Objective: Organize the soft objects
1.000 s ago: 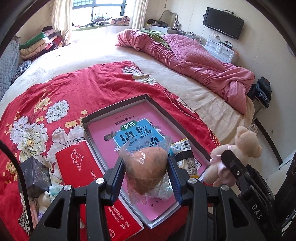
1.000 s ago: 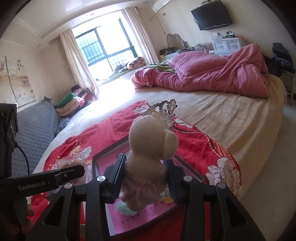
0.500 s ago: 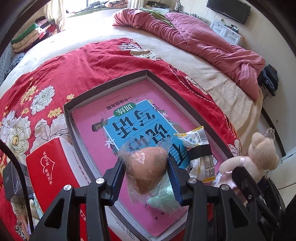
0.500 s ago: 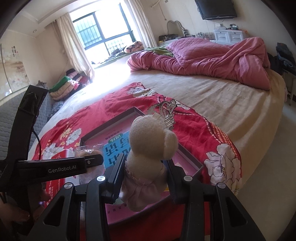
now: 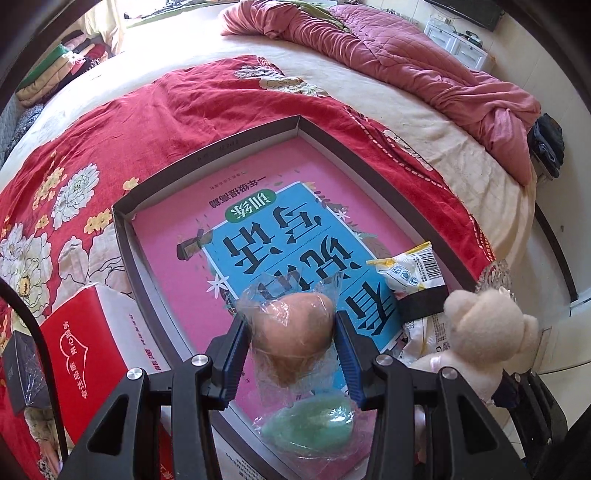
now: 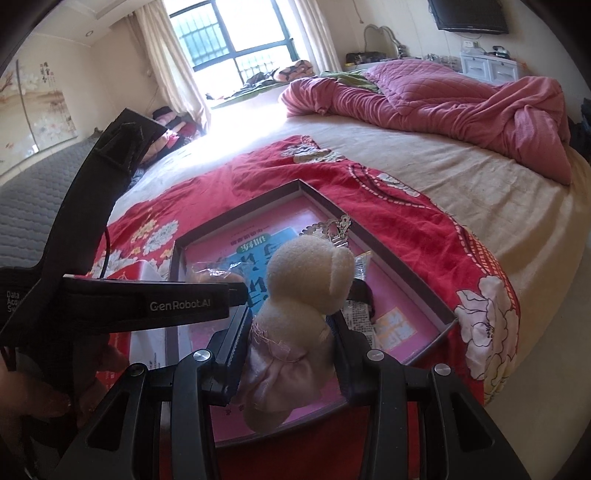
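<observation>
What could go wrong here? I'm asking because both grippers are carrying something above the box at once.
The left gripper grips the wrapped bun through loose film, which might slip or tear. The right gripper and its plush bear sit close beside the left one, so they could bump. The box already holds a green item and snack packet that a drop could squash.

1. Bedroom, large round bed with beige sheet, red floral blanket spread over near part.
2. Crumpled pink quilt at far side of bed.
3. Barred window, cream curtains, strong daylight on bed.
4. Wall TV above white drawer unit.
5. Grey quilted sofa at left, painting on wall above.
6. Folded bedding stack near window.
7. Pale floor at right.
</observation>
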Action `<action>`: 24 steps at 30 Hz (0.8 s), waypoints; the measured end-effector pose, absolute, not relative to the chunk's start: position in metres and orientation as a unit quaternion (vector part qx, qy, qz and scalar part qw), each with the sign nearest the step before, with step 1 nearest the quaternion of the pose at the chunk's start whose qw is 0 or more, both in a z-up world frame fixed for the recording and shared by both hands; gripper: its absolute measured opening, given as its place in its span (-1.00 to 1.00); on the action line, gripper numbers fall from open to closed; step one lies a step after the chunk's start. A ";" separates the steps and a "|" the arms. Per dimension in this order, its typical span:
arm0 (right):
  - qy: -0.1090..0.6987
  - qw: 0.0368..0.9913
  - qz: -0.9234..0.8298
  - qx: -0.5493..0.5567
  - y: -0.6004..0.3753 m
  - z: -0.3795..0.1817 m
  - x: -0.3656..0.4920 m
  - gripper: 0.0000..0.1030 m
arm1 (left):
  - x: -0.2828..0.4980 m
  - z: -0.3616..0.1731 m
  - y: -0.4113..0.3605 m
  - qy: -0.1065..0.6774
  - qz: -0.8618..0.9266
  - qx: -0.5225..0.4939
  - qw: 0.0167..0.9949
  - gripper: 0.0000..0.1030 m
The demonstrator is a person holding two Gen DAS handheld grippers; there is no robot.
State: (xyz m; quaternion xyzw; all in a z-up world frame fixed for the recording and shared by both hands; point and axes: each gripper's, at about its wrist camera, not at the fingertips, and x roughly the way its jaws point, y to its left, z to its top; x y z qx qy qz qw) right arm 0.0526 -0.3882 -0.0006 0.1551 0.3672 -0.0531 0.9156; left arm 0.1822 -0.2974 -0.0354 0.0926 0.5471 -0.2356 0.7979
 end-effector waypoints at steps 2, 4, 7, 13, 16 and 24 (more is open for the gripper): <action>0.372 0.913 -0.050 0.158 -0.387 -0.004 0.056 -0.17 | 0.183 -0.037 -0.299 0.548 -0.239 0.091 0.796 -0.11; 0.378 0.910 -0.051 0.160 -0.387 -0.008 0.057 -0.17 | 0.184 -0.039 -0.300 0.549 -0.239 0.094 0.795 -0.11; 0.387 0.906 -0.053 0.161 -0.390 -0.014 0.060 -0.15 | 0.185 -0.042 -0.302 0.552 -0.240 0.096 0.793 -0.11; 0.394 0.905 -0.054 0.150 -0.388 -0.017 0.063 -0.11 | 0.187 -0.048 -0.304 0.559 -0.243 0.094 0.787 -0.11; 0.401 0.902 -0.056 0.153 -0.390 -0.020 0.062 -0.09 | 0.186 -0.049 -0.307 0.563 -0.243 0.101 0.783 -0.11; 0.401 0.899 -0.067 0.162 -0.397 -0.021 0.059 0.06 | 0.184 -0.052 -0.313 0.576 -0.242 0.118 0.771 -0.10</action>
